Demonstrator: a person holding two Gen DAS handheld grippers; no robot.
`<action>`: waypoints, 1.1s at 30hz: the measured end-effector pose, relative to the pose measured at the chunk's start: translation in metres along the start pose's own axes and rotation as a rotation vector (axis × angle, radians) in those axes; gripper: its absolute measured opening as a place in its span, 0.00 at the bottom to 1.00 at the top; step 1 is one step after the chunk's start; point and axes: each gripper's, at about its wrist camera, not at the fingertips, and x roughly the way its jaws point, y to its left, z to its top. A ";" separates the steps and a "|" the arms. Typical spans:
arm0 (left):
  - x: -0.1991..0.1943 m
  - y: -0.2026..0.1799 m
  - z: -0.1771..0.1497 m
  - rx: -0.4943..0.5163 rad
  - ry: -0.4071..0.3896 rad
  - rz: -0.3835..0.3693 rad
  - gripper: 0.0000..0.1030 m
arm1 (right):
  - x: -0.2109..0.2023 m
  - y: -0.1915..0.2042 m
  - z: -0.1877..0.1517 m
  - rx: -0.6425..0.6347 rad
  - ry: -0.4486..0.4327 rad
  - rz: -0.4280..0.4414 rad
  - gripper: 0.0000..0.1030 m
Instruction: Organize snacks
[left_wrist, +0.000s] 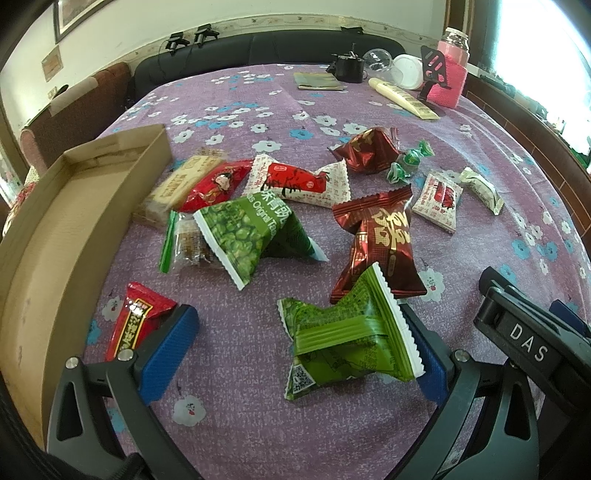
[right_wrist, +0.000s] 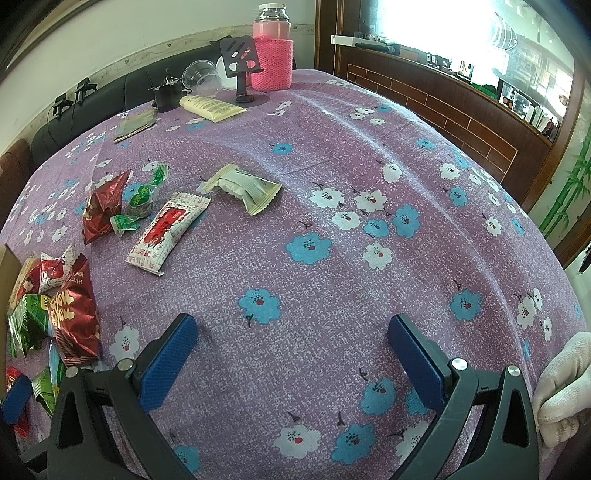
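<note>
Here the left claw (left_wrist: 295, 354) hangs low over the counter (left_wrist: 236, 402) with its blue pads spread wide; a green pea snack packet (left_wrist: 347, 339) lies between them, its crimped edge against the right pad, while the left pad stands apart from it. A small red packet (left_wrist: 138, 317) sits just beside the left pad (left_wrist: 168, 354). Farther off lie a second green packet (left_wrist: 251, 232), a dark red foil bag (left_wrist: 380, 247), a white-and-red wrapped bar (left_wrist: 295, 181) and a clear packet of brown pieces (left_wrist: 186, 243). At the left edge stands an open cardboard box (left_wrist: 48, 236), tan inside.

The right claw (right_wrist: 291, 358) is also spread wide, holding nothing, over a bare patch of the purple flowered cloth (right_wrist: 332, 206). A white-gloved hand (right_wrist: 565, 391) grips its frame at the right. Far left of it lie another white-and-red bar (right_wrist: 166, 232), a pale grey wrapped snack (right_wrist: 243, 188) and a green twisted candy (right_wrist: 144, 199) touching a crumpled red foil bag (right_wrist: 101, 210). At the far end of the counter stand a pink knitted-sleeve flask (right_wrist: 273, 55), a cream tube (right_wrist: 212, 107) and a black phone stand (right_wrist: 242, 70)
</note>
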 end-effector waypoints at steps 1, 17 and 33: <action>-0.001 0.000 -0.001 -0.005 -0.001 0.008 1.00 | 0.000 0.000 0.000 0.000 0.000 0.000 1.00; -0.001 0.000 -0.001 -0.043 0.005 0.018 1.00 | 0.000 0.000 0.000 0.016 -0.004 0.009 1.00; -0.001 -0.001 -0.002 -0.041 0.003 0.021 1.00 | -0.001 -0.002 0.001 0.015 -0.003 0.007 1.00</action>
